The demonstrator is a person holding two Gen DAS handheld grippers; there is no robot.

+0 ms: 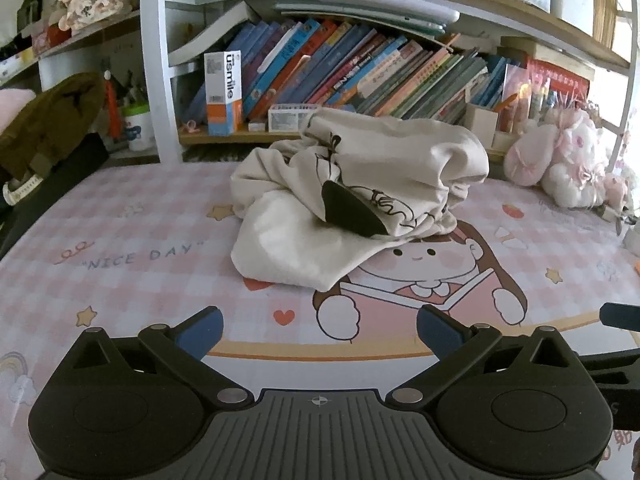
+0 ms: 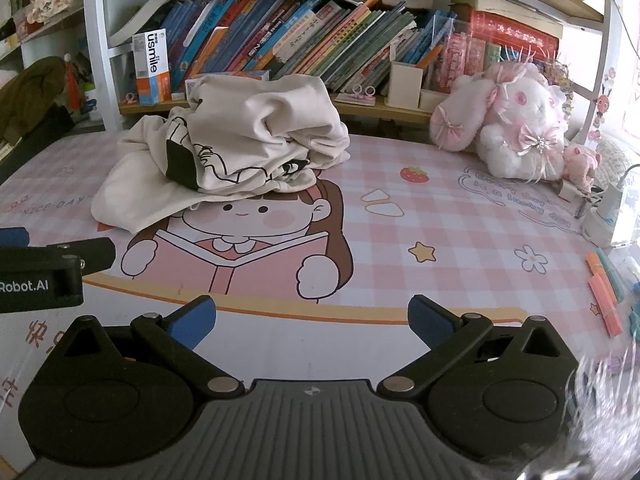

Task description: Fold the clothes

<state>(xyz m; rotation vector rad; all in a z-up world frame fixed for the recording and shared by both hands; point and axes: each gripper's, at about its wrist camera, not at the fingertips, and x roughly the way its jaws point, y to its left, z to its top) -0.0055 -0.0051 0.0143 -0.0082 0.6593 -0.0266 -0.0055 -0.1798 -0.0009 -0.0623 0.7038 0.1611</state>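
Shirt [image 1: 352,200], cream, is found crumpled at the far middle of the tabletop [image 1: 120,248], ahead of both tools. Left tool [image 1: 320,332] and right tool [image 2: 312,322] are spread and empty; the left is judged nearer.

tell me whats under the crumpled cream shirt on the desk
The cream shirt lies on the pink checked mat, covering the cartoon girl's upper head. Anything else beneath it is hidden.
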